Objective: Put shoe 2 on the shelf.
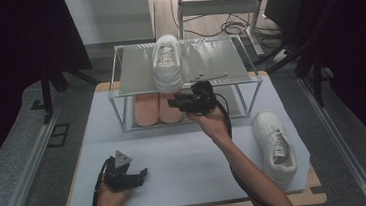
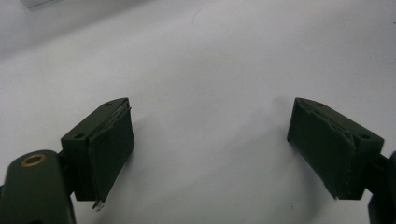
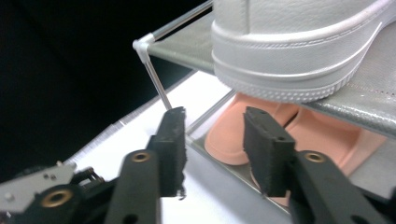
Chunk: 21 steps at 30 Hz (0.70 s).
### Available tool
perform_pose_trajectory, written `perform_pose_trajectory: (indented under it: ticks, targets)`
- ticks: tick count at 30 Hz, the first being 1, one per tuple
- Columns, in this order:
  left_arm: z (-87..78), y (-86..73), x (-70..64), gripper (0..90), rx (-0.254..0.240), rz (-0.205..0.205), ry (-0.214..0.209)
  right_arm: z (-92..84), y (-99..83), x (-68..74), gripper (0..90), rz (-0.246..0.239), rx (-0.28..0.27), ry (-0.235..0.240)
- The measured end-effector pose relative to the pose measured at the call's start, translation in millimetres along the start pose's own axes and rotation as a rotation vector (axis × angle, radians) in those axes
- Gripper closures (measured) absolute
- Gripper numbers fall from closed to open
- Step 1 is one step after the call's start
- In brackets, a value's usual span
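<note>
No text, label, brand, number or sign can be read in any of the views.

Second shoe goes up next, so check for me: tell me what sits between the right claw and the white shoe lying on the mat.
Nothing visible does. The right claw, jaws open and empty, is at the rack's front, below the shelved shoe. The white shoe on the mat lies off to its right, with bare mat between.
</note>
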<state>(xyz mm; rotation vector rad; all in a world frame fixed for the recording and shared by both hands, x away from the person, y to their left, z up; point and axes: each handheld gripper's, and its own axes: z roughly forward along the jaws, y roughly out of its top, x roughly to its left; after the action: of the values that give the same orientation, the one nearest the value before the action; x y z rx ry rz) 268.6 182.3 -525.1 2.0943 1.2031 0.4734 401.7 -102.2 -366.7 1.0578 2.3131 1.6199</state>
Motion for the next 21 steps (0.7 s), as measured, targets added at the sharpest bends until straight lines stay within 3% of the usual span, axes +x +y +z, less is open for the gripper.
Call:
perform_pose_trajectory:
  ticks: [2, 5, 6, 12, 14, 17, 21]
  targets:
    - [0.0, 0.0, 0.0, 14.5, 0.000, 0.000, 0.000, -2.0, -1.8, 3.1, 52.0, -0.051, 0.008, -0.017]
    - [0.0, 0.0, 0.0, 14.5, 0.000, 0.000, 0.001, -4.1, -3.4, 5.3, 47.5, -0.083, 0.015, -0.040]
    - [0.0, 0.0, 0.0, 14.5, 0.000, 0.001, 0.000, -6.2, -7.1, 8.0, 41.9, -0.115, 0.019, -0.058]
    - [-0.1, 0.0, 0.1, 14.5, 0.001, 0.001, 0.001, -9.7, -15.7, 14.3, 34.1, -0.164, 0.041, -0.053]
    - [-0.2, 0.0, 0.1, 14.5, 0.003, 0.003, 0.002, -11.5, -20.1, 19.5, 27.4, -0.199, 0.067, -0.069]
    - [-0.3, 0.1, 0.0, 14.5, 0.003, 0.003, 0.002, -13.6, -24.2, 23.4, 25.0, -0.240, 0.100, -0.078]
    - [-0.3, 0.1, 0.0, 14.5, 0.003, 0.003, 0.003, -16.5, -29.4, 24.9, 18.1, -0.272, 0.147, -0.062]
